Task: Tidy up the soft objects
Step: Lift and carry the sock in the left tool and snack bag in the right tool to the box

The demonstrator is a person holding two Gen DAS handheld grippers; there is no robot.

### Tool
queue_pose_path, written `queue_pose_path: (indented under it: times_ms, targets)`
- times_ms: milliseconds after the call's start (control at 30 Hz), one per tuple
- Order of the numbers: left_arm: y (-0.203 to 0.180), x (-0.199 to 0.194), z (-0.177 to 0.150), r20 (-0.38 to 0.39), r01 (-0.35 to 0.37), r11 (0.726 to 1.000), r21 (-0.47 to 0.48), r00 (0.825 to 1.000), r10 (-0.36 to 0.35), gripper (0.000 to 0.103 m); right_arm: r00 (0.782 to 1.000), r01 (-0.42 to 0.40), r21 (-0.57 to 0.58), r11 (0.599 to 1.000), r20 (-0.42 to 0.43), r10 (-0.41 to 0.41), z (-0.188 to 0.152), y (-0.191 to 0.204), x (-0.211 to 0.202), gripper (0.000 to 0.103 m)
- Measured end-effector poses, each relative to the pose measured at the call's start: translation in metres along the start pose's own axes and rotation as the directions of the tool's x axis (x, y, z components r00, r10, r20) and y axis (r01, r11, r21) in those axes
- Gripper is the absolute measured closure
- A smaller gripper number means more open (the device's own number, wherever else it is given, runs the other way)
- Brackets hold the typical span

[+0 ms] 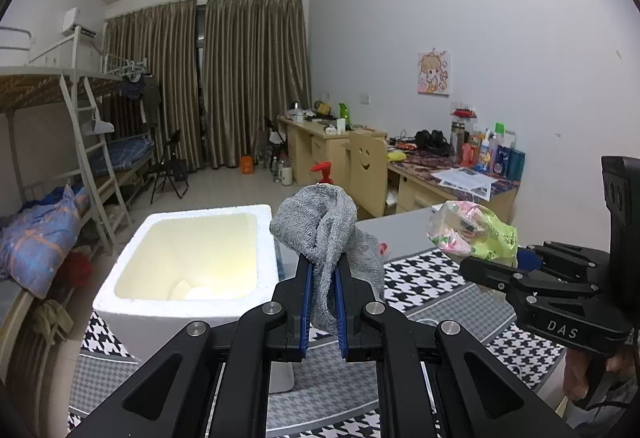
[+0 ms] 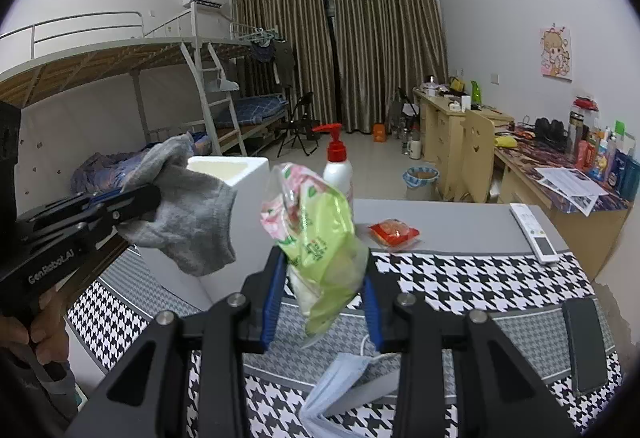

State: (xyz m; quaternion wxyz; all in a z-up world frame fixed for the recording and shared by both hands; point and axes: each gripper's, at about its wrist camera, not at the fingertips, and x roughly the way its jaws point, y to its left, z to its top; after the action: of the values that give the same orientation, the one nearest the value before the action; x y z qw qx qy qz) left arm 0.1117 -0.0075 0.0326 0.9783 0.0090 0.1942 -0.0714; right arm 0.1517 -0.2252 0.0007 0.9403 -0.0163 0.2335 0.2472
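Holding a gray sock (image 1: 326, 234), the left gripper (image 1: 322, 270) has its fingers pinched tight on the cloth, raised just right of the white foam box (image 1: 188, 258). Right gripper (image 2: 320, 282) fingers clamp a green and pink plastic packet (image 2: 316, 234), lifted above the checkered table mat (image 2: 480, 278). Foam box sits on the mat's left side, something pale inside at the bottom. On the table: red snack packet (image 2: 394, 234), pump bottle (image 2: 338, 166), white remote (image 2: 534, 232), blue face mask (image 2: 340, 386), dark phone (image 2: 586, 346).
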Motion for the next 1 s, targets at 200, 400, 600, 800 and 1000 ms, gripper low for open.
queue_pose_path:
  times_ms: [200, 400, 600, 800, 1000]
  targets:
    - [0.008, 0.002, 0.005, 0.005, -0.004, 1.000, -0.004, 1.000, 0.004, 0.092, 1.000, -0.004, -0.009, 1.000, 0.000, 0.004, 0.007, 0.007, 0.005, 0.063]
    - [0.015, 0.004, 0.012, 0.014, -0.009, 1.000, -0.006, 1.000, 0.009, 0.092, 1.000, -0.006, -0.016, 1.000, 0.000, 0.006, 0.013, 0.013, 0.009, 0.063]
    - [0.020, 0.002, 0.016, 0.024, -0.016, 1.000, -0.014, 1.000, 0.016, 0.092, 1.000, -0.011, -0.029, 1.000, 0.002, 0.011, 0.018, 0.020, 0.015, 0.063]
    - [0.028, 0.002, 0.025, 0.035, -0.028, 0.999, -0.023, 0.999, 0.029, 0.092, 0.999, -0.037, -0.018, 0.999, -0.007, 0.037, 0.023, 0.022, 0.022, 0.063]
    - [0.036, 0.003, 0.029, 0.044, -0.047, 0.998, -0.035, 0.998, 0.048, 0.092, 0.999, -0.046, -0.034, 0.998, -0.018, 0.046, 0.027, 0.029, 0.028, 0.063]
